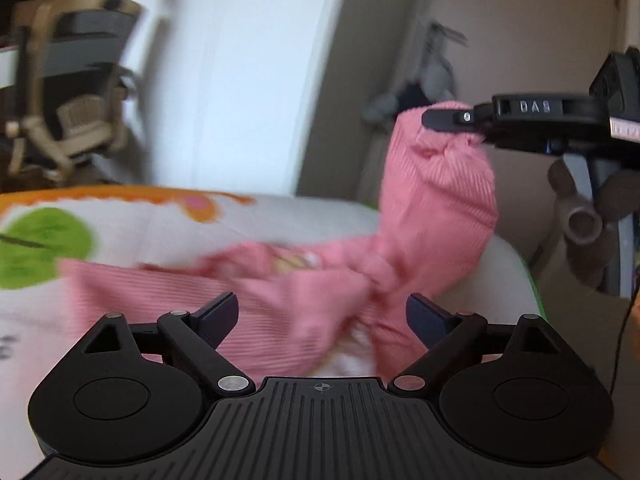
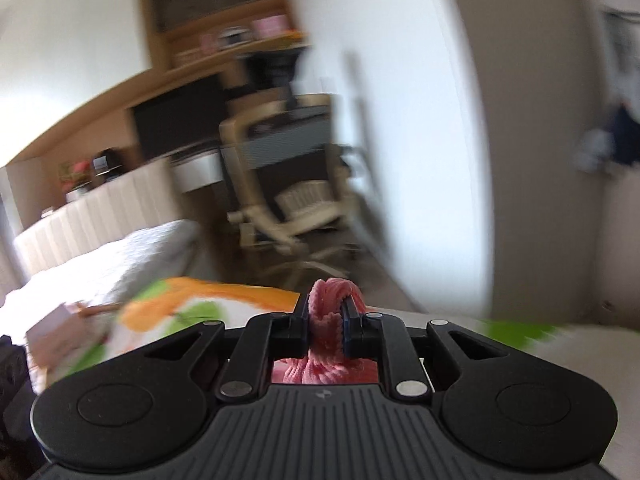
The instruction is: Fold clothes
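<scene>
A pink ribbed garment lies partly on a bed cover printed with orange and green shapes. One end of it is lifted high at the right of the left wrist view, pinched by my right gripper. The rest trails down onto the cover in a crumpled heap. My left gripper hovers low over that heap, open, with nothing between its fingers. In the right wrist view my right gripper is shut on a bunched fold of the pink garment, which bulges out above and below the pads.
A beige office chair stands on the floor beyond the bed, beside a white wardrobe door. A desk with shelves lines the far wall. A brown plush toy sits at the right past the bed's edge.
</scene>
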